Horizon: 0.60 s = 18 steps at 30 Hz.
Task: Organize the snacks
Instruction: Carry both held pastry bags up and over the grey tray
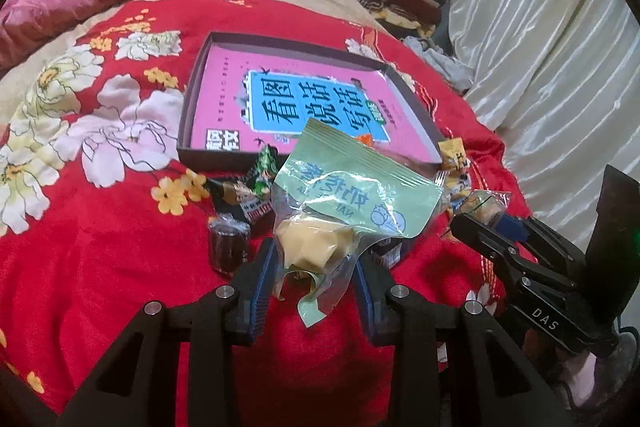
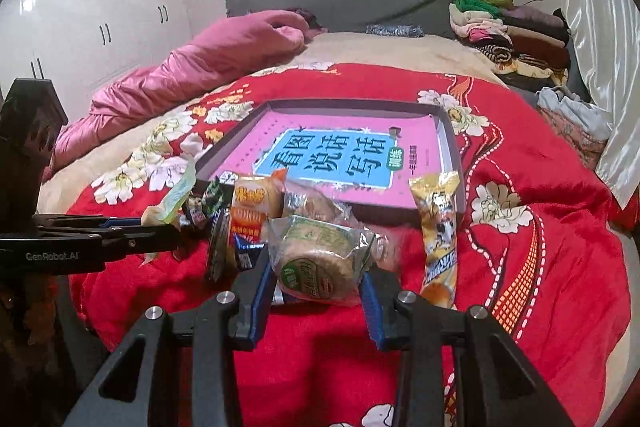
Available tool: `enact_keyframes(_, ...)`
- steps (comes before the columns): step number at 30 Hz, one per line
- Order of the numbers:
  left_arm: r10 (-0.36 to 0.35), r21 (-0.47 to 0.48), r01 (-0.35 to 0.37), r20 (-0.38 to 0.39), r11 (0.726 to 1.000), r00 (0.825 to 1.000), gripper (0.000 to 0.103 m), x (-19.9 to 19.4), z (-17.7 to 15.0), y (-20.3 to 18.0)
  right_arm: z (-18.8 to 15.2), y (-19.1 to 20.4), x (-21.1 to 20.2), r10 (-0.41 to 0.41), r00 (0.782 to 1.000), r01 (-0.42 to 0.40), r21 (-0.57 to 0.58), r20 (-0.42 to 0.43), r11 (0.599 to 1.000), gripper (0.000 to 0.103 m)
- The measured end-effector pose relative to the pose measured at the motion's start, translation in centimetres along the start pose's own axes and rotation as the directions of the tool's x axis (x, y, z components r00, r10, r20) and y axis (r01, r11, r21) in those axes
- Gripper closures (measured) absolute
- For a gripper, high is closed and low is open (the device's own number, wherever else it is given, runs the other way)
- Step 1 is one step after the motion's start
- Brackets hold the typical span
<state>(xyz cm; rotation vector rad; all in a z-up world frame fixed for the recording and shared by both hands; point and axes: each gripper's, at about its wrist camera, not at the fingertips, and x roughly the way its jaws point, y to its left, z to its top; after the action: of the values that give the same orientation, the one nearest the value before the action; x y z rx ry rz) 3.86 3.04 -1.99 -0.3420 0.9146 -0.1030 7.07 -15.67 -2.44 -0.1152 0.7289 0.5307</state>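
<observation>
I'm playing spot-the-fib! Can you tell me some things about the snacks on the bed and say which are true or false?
1. The left gripper clamps a pale green plastic snack packet. True.
2. The right gripper holds nothing. False: it clamps a round cake in clear wrap.
3. The shallow dark cardboard box holds a pink book. True.
4. The long yellow snack wrapper lies inside the box. False: it lies on the red flowered blanket.
</observation>
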Motion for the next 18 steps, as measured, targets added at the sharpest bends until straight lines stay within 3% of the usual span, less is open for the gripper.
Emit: enact_keyframes(18, 0.056, -0.021, -0.055, 0.049, 0.998, 0.997, 0.066, -0.1, 2.4, 0.4, 2.7, -1.5, 0.8, 0.005, 0.995, -0.007, 0.022, 0.100, 1.000, 0.064)
